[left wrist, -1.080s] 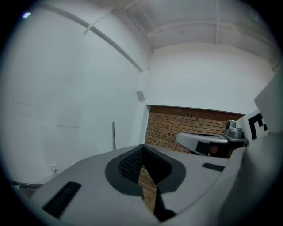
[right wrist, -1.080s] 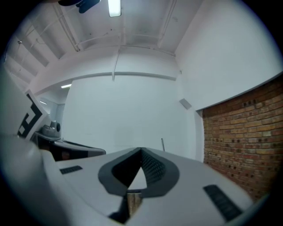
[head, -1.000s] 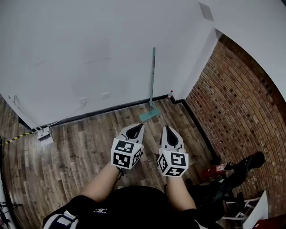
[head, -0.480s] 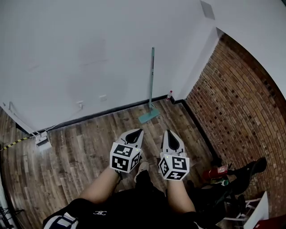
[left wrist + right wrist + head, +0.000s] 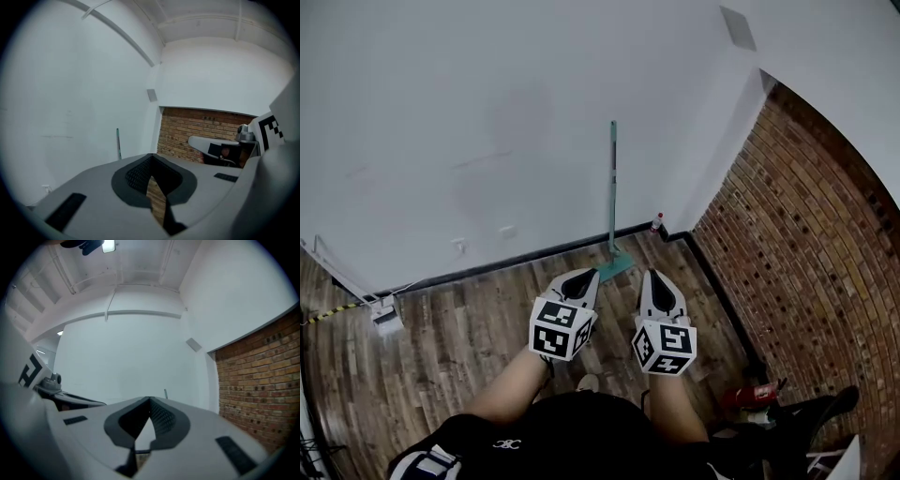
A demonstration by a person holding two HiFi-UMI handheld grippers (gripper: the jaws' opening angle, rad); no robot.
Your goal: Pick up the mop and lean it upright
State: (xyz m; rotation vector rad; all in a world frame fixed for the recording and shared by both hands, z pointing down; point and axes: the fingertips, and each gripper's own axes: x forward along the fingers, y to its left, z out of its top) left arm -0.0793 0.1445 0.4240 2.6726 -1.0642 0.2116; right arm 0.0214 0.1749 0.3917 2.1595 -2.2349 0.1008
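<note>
Head view shows one mop (image 5: 612,197) in the upper middle of the frame. Its teal handle stands upright against the white wall (image 5: 469,103) and its flat head rests on the wooden floor (image 5: 459,319) at the skirting, just left of the corner where the brick wall (image 5: 806,216) begins. The two grippers sit lower in the frame, side by side and well apart from the mop: the left gripper (image 5: 581,278) and the right gripper (image 5: 657,281). Left gripper view shows its jaws pressed together with nothing between them, and the mop handle (image 5: 118,143) appears far off against the wall. Right gripper view shows the same: jaws together and empty, with only the tip of the handle (image 5: 165,393) rising beyond them. Judged from how things lie, the mop already leans as the task asks, and no pick-up is under way. Counted: one mop, two grippers, and one small red-capped bottle (image 5: 656,223) on the floor at the corner.
</note>
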